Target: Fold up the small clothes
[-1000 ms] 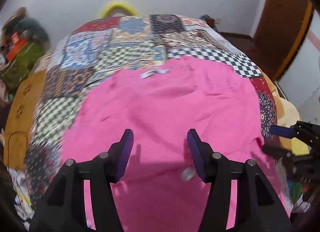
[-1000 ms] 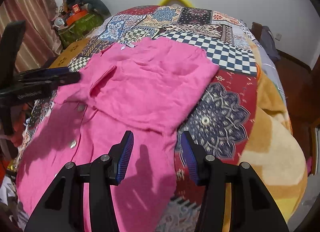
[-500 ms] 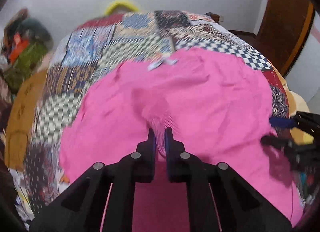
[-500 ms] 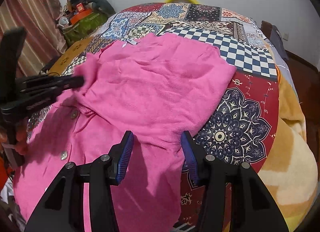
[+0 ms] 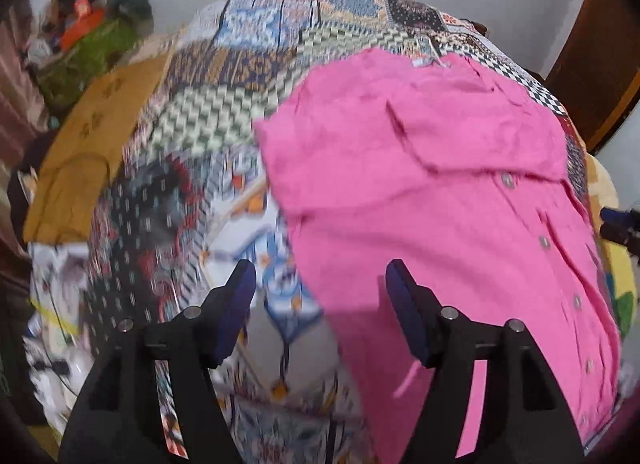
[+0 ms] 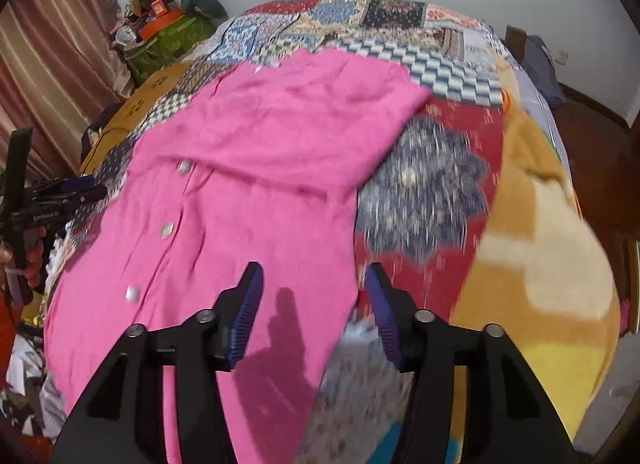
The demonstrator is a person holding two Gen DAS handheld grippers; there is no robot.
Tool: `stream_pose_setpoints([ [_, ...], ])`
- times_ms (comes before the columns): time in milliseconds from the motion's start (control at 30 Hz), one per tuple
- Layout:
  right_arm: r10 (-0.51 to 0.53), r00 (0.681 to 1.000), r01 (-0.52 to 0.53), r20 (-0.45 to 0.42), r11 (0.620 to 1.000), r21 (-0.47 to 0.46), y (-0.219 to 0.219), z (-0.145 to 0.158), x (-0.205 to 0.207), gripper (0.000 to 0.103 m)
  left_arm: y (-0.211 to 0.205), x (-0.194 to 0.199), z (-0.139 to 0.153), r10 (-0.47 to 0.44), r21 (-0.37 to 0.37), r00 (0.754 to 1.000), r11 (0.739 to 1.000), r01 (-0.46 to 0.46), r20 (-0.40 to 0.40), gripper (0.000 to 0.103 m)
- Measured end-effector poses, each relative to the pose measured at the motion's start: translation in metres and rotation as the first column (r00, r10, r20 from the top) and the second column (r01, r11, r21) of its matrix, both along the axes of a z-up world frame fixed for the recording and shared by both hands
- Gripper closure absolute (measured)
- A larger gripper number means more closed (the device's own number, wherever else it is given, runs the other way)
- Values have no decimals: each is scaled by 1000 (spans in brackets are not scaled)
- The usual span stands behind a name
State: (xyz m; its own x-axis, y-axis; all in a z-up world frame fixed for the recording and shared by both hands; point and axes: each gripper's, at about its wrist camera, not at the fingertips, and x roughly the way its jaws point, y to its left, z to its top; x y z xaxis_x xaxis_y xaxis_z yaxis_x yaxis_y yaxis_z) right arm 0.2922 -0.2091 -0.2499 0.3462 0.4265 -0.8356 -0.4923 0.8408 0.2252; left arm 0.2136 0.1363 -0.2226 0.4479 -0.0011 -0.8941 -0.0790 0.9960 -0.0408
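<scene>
I see bare patchwork quilt (image 5: 208,119) left of the pink shirt (image 5: 440,199), whose left edge runs down between my left gripper (image 5: 320,292) fingers; that gripper stands wide, holding nothing, above the edge. The shirt lies flat on the quilt, button row (image 6: 166,229) showing. Right of the shirt's other edge, more quilt lies open. My right gripper (image 6: 314,296) also stands wide and empty, straddling that edge.
</scene>
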Motion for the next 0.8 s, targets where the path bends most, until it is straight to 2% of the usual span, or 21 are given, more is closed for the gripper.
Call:
stream_pose_setpoints([
  [167, 15, 997, -16, -72, 1000, -6, 1, -23, -25, 47, 0, -22, -14, 0, -130, 998, 991, -7, -55, 36],
  [233, 6, 999, -5, -53, 1000, 14, 1, -24, -29, 45, -5, -26, -15, -10, -165, 999, 986, 3, -41, 39],
  [333, 15, 999, -13, -45, 999, 32, 6, -23, -27, 56, -16, -26, -11, -41, -184, 999, 982, 36, -20, 68],
  [367, 22, 999, -21, -38, 999, 30, 9, -22, -26, 67, -19, -24, -9, -53, -183, 998, 982, 49, -18, 89],
  [400, 29, 999, -28, -30, 999, 25, 12, -21, -24, 80, -23, -23, -8, -62, -179, 998, 982, 58, -19, 99],
  [467, 51, 998, -51, -25, 998, 25, 19, -19, -20, 96, -27, -17, -4, -74, -158, 997, 985, 72, -8, 99],
  [633, 81, 996, -81, 27, 997, 16, 33, -9, -5, 98, -26, 0, 18, -80, -90, 994, 992, 87, 73, 99],
  [800, 52, 993, -54, 102, 998, 25, 40, 9, 18, 99, -13, 38, 34, -45, -25, 991, 999, 49, 124, 99],
])
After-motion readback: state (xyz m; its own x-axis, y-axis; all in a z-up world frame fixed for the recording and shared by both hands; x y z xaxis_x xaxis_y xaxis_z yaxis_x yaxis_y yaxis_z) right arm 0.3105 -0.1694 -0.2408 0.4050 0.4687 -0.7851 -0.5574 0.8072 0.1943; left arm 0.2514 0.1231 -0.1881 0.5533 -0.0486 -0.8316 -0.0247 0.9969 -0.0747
